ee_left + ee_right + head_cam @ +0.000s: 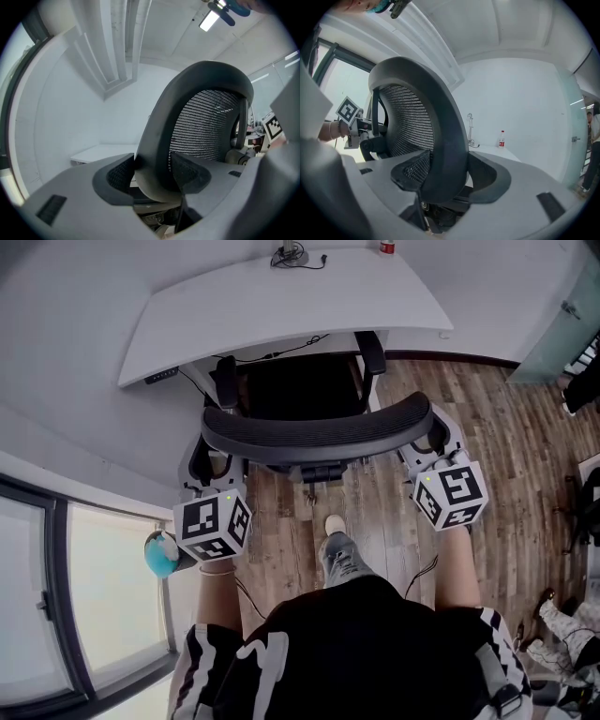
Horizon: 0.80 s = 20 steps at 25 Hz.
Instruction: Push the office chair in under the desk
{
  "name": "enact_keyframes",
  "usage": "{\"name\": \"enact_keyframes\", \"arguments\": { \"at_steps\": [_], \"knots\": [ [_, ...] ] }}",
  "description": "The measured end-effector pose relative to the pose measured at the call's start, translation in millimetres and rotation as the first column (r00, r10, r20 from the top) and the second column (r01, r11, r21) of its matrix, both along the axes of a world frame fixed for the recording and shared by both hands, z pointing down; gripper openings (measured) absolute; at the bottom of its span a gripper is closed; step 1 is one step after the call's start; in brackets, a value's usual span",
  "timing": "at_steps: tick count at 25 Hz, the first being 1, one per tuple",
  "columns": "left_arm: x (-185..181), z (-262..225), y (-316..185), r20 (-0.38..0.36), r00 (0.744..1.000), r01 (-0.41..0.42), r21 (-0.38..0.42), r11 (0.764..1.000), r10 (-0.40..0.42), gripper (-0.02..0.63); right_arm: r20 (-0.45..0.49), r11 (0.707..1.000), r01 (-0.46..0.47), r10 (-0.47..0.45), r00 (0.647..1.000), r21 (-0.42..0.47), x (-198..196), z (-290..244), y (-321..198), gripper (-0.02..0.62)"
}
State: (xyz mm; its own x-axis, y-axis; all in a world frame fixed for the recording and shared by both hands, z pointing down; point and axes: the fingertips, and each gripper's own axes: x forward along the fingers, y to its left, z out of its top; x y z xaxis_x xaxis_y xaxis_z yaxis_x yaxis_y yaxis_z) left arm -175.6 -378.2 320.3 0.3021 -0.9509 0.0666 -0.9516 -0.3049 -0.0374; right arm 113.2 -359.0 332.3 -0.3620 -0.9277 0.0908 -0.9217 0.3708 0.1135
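Black mesh office chair (319,432) seemingly partway under white desk (281,296) | left gripper (153,173) clamped on its rim | right gripper (450,174) likewise

Both arms reach forward, left tongs (152,176) and right tongs (445,176) each clamped on the chair back (319,432).

Black office chair (314,427) partly under desk (281,296); left tongs (204,465), right tongs (427,442) at backrest ends.

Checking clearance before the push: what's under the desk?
The seat of the office chair and both armrests show at the front edge of the desk, a cable hanging just beneath it. The desk itself covers everything farther back, so that can't be seen.
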Motion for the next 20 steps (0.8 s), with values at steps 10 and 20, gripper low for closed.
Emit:
{"name": "enact_keyframes", "arguments": {
  "at_steps": [10,20],
  "knots": [
    [-2,0,-28,-0.003,1.000,0.015,0.001,1.000,-0.015,0.242,-0.002,1.000,0.009,-0.009,1.000,-0.002,-2,1,-31,0.256],
    [-6,1,-58,-0.001,1.000,0.031,-0.009,0.999,-0.031,0.242,-0.007,1.000,0.020,-0.020,1.000,-0.015,-5,0,-64,0.256]
  ]
}}
